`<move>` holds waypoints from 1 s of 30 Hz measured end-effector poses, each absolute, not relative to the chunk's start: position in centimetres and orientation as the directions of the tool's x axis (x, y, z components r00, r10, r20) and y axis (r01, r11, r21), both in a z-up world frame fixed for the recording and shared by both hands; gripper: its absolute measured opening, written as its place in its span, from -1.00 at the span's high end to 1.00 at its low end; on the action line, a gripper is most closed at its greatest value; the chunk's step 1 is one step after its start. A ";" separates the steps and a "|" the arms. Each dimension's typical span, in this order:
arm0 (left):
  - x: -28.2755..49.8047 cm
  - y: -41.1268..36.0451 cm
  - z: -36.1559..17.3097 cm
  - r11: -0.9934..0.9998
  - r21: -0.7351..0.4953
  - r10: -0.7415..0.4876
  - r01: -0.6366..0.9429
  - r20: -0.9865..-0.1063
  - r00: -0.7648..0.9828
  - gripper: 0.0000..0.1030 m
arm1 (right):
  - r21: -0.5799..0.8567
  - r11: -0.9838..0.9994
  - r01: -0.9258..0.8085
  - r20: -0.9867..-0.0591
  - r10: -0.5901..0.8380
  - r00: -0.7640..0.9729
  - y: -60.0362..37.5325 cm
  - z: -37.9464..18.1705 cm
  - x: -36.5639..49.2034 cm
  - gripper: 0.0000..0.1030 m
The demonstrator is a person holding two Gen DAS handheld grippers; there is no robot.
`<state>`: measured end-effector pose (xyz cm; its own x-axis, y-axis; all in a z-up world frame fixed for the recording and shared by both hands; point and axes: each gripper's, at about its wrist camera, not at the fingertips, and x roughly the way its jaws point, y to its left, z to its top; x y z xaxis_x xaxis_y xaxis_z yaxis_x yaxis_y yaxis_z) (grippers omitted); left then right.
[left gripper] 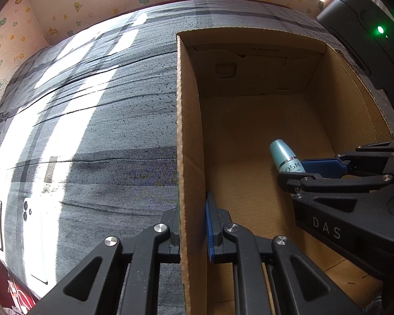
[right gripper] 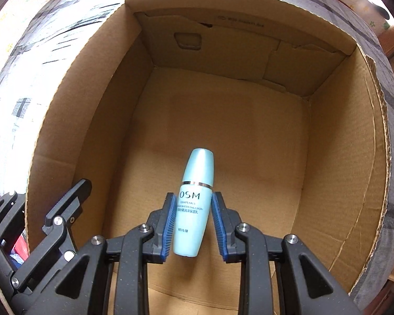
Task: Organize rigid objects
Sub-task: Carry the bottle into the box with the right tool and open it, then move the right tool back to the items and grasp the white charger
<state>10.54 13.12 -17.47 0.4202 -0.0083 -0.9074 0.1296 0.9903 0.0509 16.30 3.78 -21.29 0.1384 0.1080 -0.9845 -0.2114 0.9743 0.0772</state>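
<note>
An open cardboard box (left gripper: pixel 249 35) stands on a grey cloth; its inside holds nothing but what I carry. My left gripper (left gripper: pixel 193 210) is shut on the box's left wall (left gripper: pixel 189 131), one finger outside and the blue pad inside. A pale blue bottle (right gripper: pixel 194 204) marked OSM sits between the blue pads (right gripper: pixel 170 218) of my right gripper (right gripper: pixel 193 210), which is shut on it and points down into the box (right gripper: pixel 223 44). The bottle's cap faces the box floor; whether it touches the floor I cannot tell. From the left wrist view, the right gripper (left gripper: pixel 294 172) and bottle (left gripper: pixel 283 155) hang near the right wall.
The grey checked cloth (left gripper: pixel 105 131) spreads left of the box, with a white phone-like slab (left gripper: pixel 34 223) near its front edge. A dark device with a green light (left gripper: pixel 380 29) stands at the far right. A patterned wall (left gripper: pixel 52 21) borders the back.
</note>
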 end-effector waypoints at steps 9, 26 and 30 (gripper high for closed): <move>10.5 13.0 -17.6 0.990 0.052 -0.007 0.128 -0.907 0.421 0.75 | 0.062 0.973 -0.222 -0.978 0.104 0.182 3.0 -20.6 15.9 -0.09; 10.6 12.8 -17.5 0.990 0.062 0.004 0.126 -0.908 0.420 0.75 | 0.024 0.972 -0.232 -0.957 0.089 0.275 1.2 -17.3 14.1 -0.40; 10.7 12.8 -17.5 0.990 0.063 0.004 0.125 -0.908 0.419 0.75 | 0.032 0.973 -0.229 -0.952 0.100 0.291 0.4 -15.7 13.6 -0.40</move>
